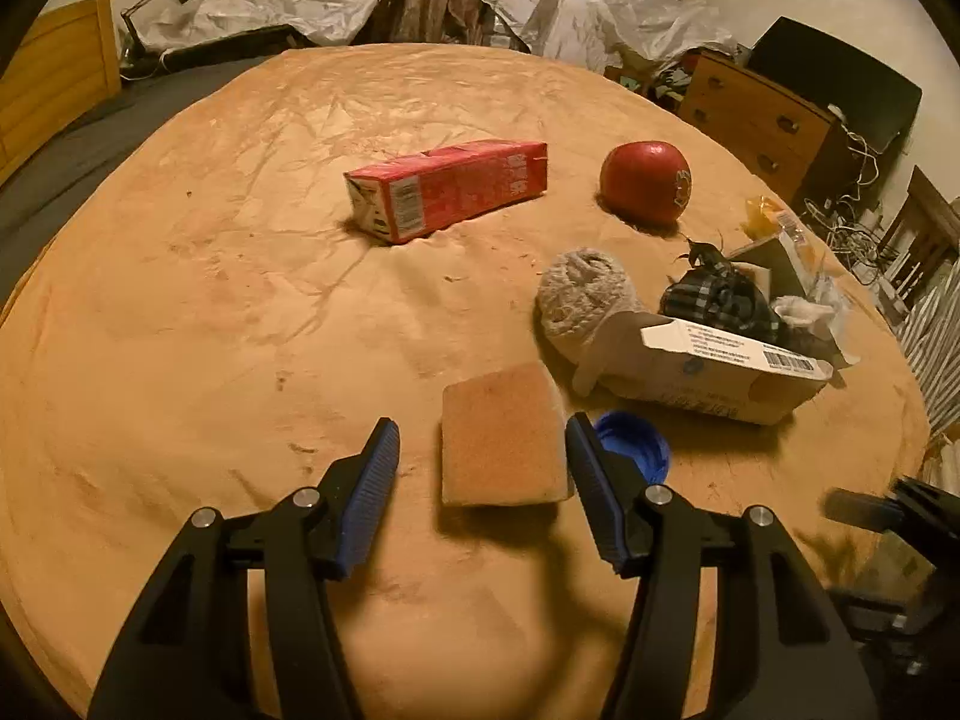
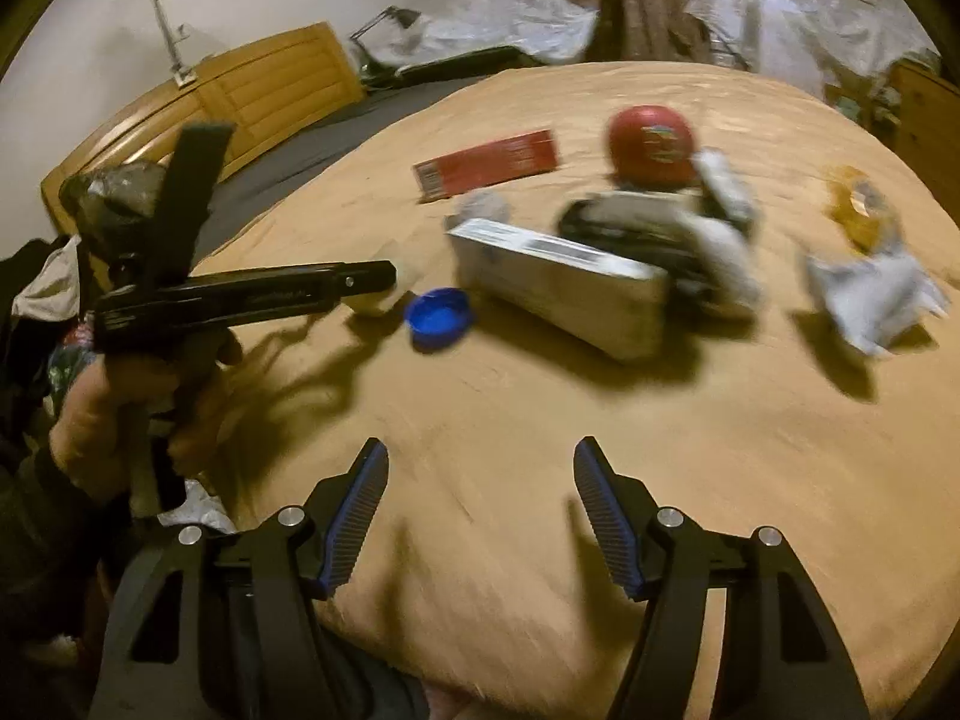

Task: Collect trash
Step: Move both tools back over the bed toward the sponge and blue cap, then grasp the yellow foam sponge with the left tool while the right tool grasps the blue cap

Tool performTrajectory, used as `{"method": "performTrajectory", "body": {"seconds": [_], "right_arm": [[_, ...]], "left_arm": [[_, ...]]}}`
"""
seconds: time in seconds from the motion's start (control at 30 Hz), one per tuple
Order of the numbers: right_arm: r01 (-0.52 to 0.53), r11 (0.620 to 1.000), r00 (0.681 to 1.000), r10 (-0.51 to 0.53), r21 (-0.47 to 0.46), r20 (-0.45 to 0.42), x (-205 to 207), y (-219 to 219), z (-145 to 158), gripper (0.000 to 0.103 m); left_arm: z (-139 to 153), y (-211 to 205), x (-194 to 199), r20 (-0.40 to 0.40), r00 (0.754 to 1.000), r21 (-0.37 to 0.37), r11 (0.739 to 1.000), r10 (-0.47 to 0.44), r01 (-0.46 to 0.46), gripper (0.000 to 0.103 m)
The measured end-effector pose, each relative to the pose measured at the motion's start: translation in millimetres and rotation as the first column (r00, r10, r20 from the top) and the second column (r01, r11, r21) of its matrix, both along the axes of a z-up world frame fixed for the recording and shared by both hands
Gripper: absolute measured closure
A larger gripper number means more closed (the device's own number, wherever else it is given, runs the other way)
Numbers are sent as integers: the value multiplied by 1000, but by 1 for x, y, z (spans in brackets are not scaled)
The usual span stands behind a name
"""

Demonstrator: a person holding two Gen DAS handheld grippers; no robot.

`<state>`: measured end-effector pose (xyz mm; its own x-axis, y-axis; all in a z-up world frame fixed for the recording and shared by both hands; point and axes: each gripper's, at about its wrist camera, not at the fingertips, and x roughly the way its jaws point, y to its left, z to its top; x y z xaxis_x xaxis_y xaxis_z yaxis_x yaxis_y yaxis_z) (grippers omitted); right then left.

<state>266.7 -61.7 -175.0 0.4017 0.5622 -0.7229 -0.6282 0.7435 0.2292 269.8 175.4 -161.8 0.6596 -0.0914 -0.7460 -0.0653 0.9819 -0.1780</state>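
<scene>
left gripper [image 1: 480, 480]: its blue-padded jaws stand apart around a tan rectangular sponge block [image 1: 503, 435] on the orange plush blanket [image 1: 210, 300]; the right pad looks to be just at the block's edge and the left pad is clear of it, so nothing is pinched yet.
sponge risk: if only one pad bites first, the soft block may pivot or slide on the nap instead of lifting.
blue plastic bottle cap [image 1: 636, 447]: it lies just beside the outer face of the left gripper's right finger; a sideways nudge could flick it away, or the finger could press it into the blanket.
right gripper [image 2: 480, 516]: spread wide over bare blanket, holding nothing; its view is smeared, so aim at anything small looks unreliable here.
open white cardboard box [image 1: 720, 378]: it sits near the cap with a checked cloth bundle [image 1: 714, 300] inside and a knitted grey sock [image 1: 585, 294] leaning on its wall; a careless reach could tip it.
crumpled white wrapper [image 2: 876, 294]: loose on the right side of the blanket, light enough to skid away.
red juice carton [image 1: 450, 189]: lying flat, well apart from both grippers.
red apple [image 1: 647, 182]: farther right of the carton; probably not trash, and it could roll if bumped.
</scene>
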Motion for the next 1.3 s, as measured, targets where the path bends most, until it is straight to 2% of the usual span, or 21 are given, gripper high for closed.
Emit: {"method": "performTrajectory", "body": {"seconds": [0.07,0.2,0.37,0.5,0.6,0.7,0.73,0.8,0.97,1.07,1.2,1.3], "right_arm": [[-22,1000,1000,22,-3,4,7,16,-3,39],[-70,997,997,71,-31,24,25,46,-9,49],[-103,993,994,105,-49,33,42,68,-8,50],[-127,988,991,131,-88,33,55,89,-16,50],[-134,986,990,138,-102,32,61,99,-21,50],[-140,982,988,147,-124,50,63,108,-25,51],[-136,983,988,143,-125,54,63,108,-26,54],[-117,986,990,125,-120,61,62,106,-26,62],[-66,995,995,72,-79,66,54,85,-21,62],[-25,997,998,29,-70,59,48,69,-19,62],[9,998,999,-6,-66,51,34,46,-17,62],[21,997,998,-16,-72,59,26,35,-16,62]], "left_arm": [[0,5,-3,10,1000,18,1000,-5,5,47],[-1,15,-7,26,1000,23,1000,-3,2,47],[-2,40,-16,39,999,-32,999,36,-34,43],[-2,54,-21,47,997,-30,998,56,-55,41],[-7,84,-26,21,989,-39,989,145,-144,41],[-13,101,-34,8,982,-60,980,188,-187,44],[-11,100,-38,10,981,-63,979,193,-192,44],[-8,94,-41,24,984,-76,982,177,-175,40],[7,53,-43,106,992,-72,995,71,-64,26],[3,31,-33,97,995,-42,999,15,-11,26],[2,19,-29,105,994,-63,998,-11,18,26],[2,8,-26,105,993,-49,998,-45,50,24]]}}
